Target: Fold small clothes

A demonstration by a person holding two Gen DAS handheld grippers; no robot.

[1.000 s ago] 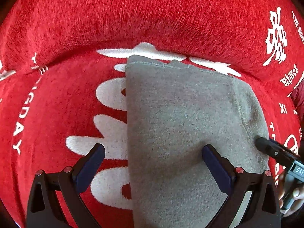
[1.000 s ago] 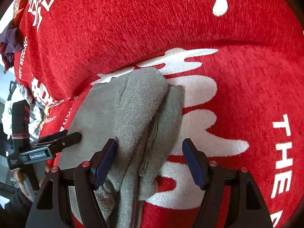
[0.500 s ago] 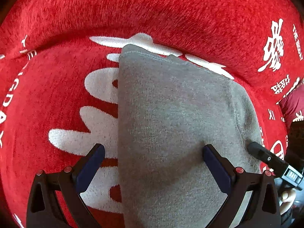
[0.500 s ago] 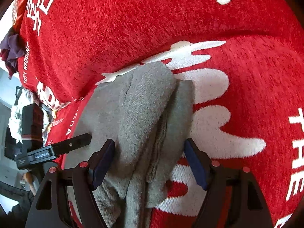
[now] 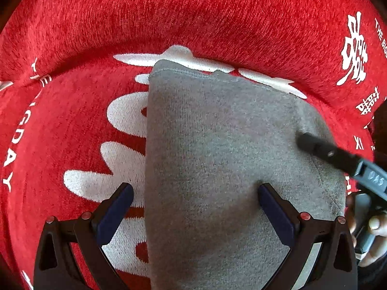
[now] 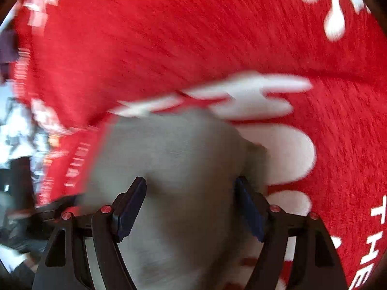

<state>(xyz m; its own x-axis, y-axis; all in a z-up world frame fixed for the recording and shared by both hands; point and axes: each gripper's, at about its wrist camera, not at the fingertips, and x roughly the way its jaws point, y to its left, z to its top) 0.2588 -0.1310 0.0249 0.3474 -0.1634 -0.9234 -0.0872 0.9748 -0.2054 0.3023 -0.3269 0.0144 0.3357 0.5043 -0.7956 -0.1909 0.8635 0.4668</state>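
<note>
— So, nearest first: what are the tools doing?

— Left gripper (image 5: 193, 205) hangs over the grey cloth (image 5: 217, 157), jaws spread wide. One finger sits over the red blanket (image 5: 72, 133), the other over the cloth, so it straddles the cloth's left edge. Nothing is pinched. It looks placed to pin or catch that edge.

— And the right?

— Right gripper (image 6: 191, 207) is also gaping, with the cloth (image 6: 169, 169) bunched up between its fingers. That view is smeared, so I can't say whether the pads touch the fabric; I see no pinch. From the left camera one of its black fingers (image 5: 314, 145) reaches in over the cloth's right side, with a hand (image 5: 370, 227) behind it.

— Why come in there?

— My guess: that side is thicker and seamed, a layer to grab and carry across for the next fold.

— Where does the cloth lie?

— Flat on the blanket, over its big white lettering, with the far hem close to the crease where the blanket rises.

— Beyond that?

— Only more red blanket with white characters (image 5: 354, 48), and blurred clutter at the right camera's left margin.
</note>
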